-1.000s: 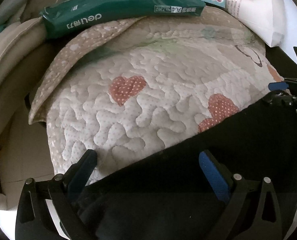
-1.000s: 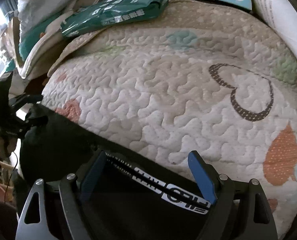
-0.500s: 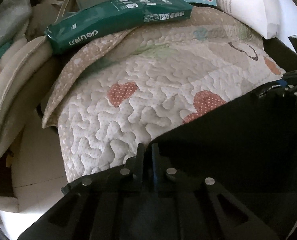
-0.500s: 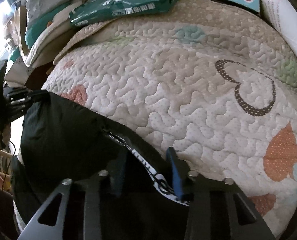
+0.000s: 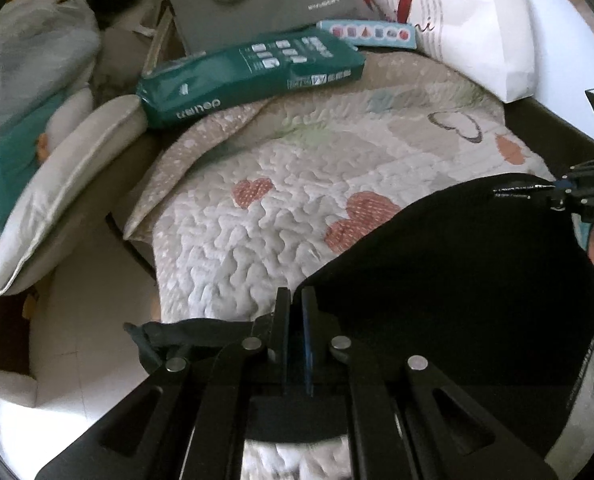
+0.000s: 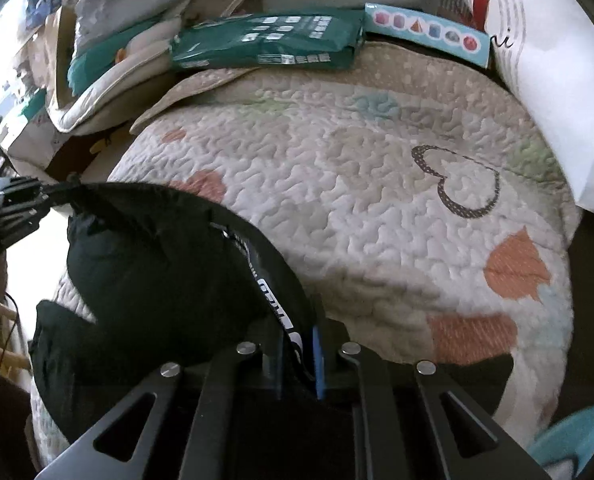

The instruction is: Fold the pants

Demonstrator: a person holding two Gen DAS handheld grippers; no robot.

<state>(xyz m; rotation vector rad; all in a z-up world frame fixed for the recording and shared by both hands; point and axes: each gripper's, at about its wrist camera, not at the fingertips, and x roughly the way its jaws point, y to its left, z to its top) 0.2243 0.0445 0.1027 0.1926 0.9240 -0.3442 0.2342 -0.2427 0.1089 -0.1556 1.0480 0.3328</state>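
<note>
Black pants (image 5: 457,264) lie on a quilted heart-print bed cover (image 5: 281,216), held up along one edge between my two grippers. My left gripper (image 5: 295,300) is shut on the pants' edge at the left corner. In the right wrist view my right gripper (image 6: 301,340) is shut on the pants (image 6: 157,264) at the waistband with white lettering (image 6: 275,300). The right gripper shows far right in the left wrist view (image 5: 577,196); the left gripper shows far left in the right wrist view (image 6: 21,200).
A green paper ream pack (image 5: 249,76), a grey bag (image 5: 257,0), a light-blue box (image 5: 369,32) and a white paper bag (image 5: 477,20) crowd the far side of the bed. Cushions (image 5: 57,184) stack at the left. Pale floor (image 5: 89,288) lies beside the bed.
Both grippers went from open to shut on the pants' edge, then rose and drew back, lifting the black fabric off the quilt.
</note>
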